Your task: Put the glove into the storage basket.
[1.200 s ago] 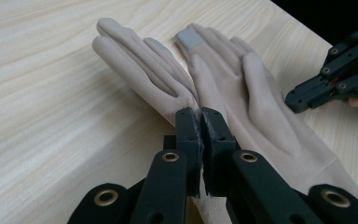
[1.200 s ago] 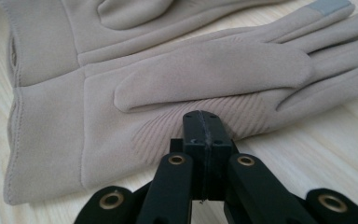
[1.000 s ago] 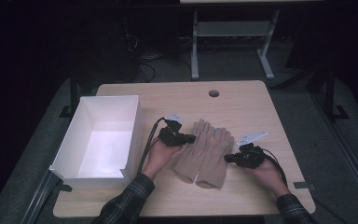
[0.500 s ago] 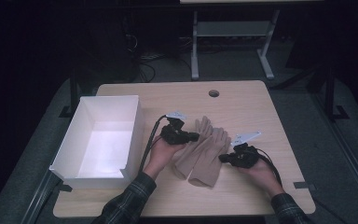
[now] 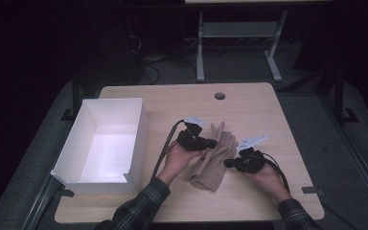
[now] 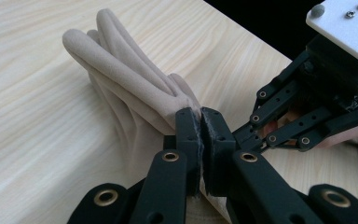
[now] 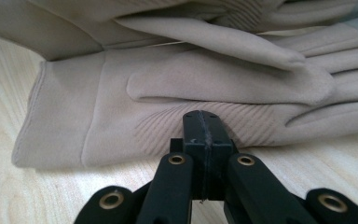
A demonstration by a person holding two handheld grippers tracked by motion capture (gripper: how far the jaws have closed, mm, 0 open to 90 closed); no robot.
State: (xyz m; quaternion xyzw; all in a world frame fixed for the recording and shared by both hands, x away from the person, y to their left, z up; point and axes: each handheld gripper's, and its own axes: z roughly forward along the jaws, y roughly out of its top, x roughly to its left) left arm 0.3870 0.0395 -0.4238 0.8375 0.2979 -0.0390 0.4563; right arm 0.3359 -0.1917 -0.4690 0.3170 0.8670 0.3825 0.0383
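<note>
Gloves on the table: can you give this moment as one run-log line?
left gripper: shut on gloves | right gripper: shut at glove edge | white box: beside, apart

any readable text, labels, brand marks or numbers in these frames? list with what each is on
None readable. The beige gloves, the white box and the wooden table carry no print that shows. The left gripper and right gripper show bare black jaws and rivets, no markings.
</note>
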